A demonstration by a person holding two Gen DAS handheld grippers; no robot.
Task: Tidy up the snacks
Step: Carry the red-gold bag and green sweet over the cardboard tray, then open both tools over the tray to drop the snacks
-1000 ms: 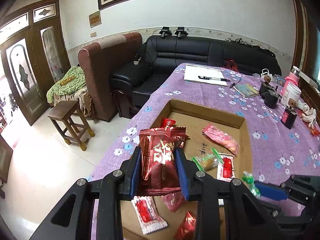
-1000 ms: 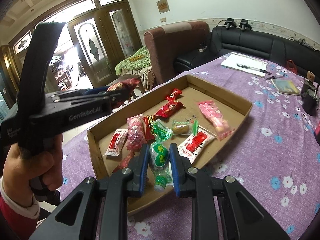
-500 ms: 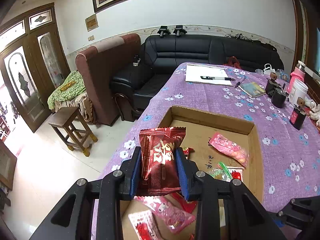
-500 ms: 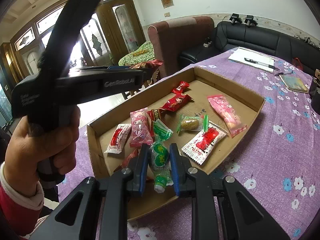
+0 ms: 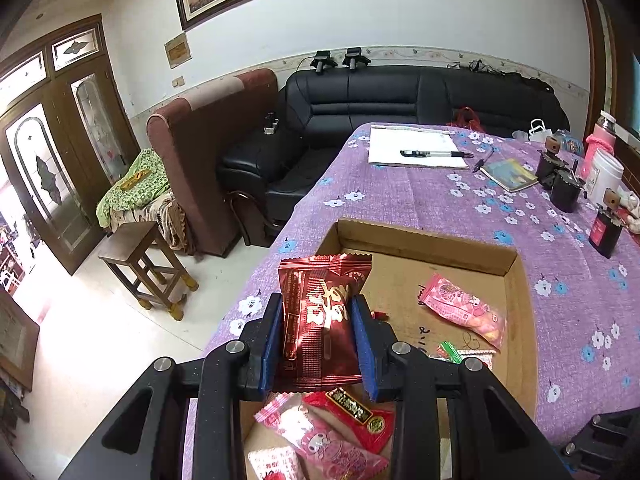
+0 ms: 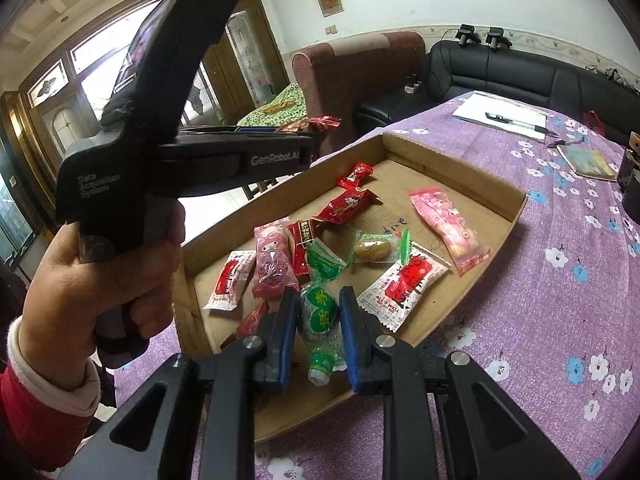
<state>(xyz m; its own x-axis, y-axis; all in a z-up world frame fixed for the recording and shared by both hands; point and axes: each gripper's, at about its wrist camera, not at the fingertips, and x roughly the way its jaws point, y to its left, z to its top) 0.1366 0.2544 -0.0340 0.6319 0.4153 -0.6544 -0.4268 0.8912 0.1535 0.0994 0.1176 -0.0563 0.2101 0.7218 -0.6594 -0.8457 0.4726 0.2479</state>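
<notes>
Left gripper (image 5: 318, 344) clamps a glossy dark-red foil snack packet (image 5: 322, 320) between its blue pads, packet upright with its crimped top edge above the fingertips, held over the near-left corner of the cardboard tray (image 5: 424, 236). Right gripper (image 6: 318, 336) is closed on a green twist-wrapped candy (image 6: 318, 308), crinkly clear-green film, its twisted tail hanging below the pads, just above the tray's near rim. In the right wrist view a hand (image 6: 100, 280) in a red sleeve holds the left gripper's black handle, raised above the tray's left wall. Tray is shallow, brown corrugated card with low upright walls, and sits on a purple flowered tablecloth (image 6: 560, 320). Lying flat inside: two pink rectangular packets (image 6: 450, 228) (image 6: 274, 258), white-and-red sachets (image 6: 402, 284), small red wrapped sweets (image 6: 346, 206), a green-ended candy (image 6: 374, 248). Far half of the tray floor is mostly bare card. Tablecloth beyond the tray's far wall lies open up to the paper and pen (image 5: 436, 154). Table's left edge drops to tiled floor with a wooden stool (image 5: 146, 260).
</notes>
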